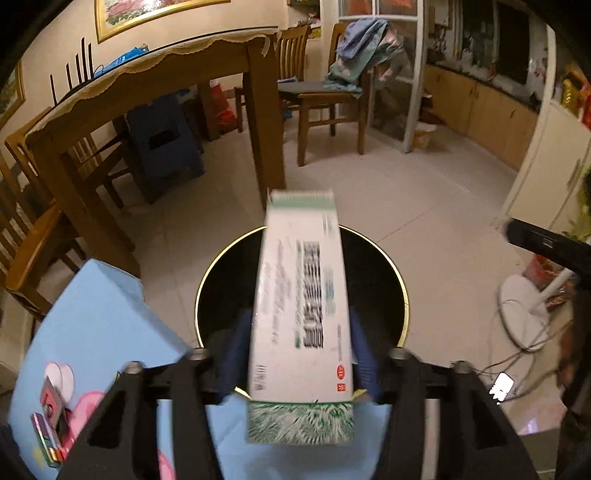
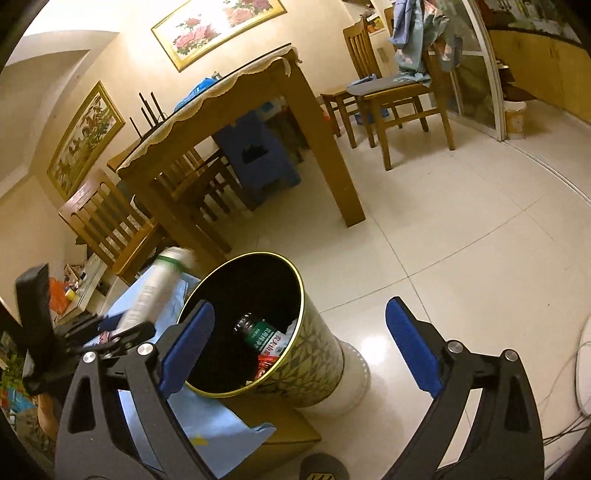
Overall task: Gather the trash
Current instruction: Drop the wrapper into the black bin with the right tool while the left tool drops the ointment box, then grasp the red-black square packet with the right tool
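The left hand-held gripper [image 1: 301, 354] clamps a long white cardboard box with green print [image 1: 301, 295] between its blue pads, lengthwise above the round black gold-rimmed trash bin [image 1: 221, 280]. The right hand-held gripper [image 2: 299, 347] hangs spread wide and empty, just beside the bin, which holds a green-labelled bottle [image 2: 260, 334].

One white box [image 1: 301, 314], one bin [image 2: 314, 332], one bottle [image 2: 258, 332], two framed pictures [image 2: 218, 26].

Box [image 1: 301, 295] print blurred; bin [image 1: 373, 266] btm hidden.
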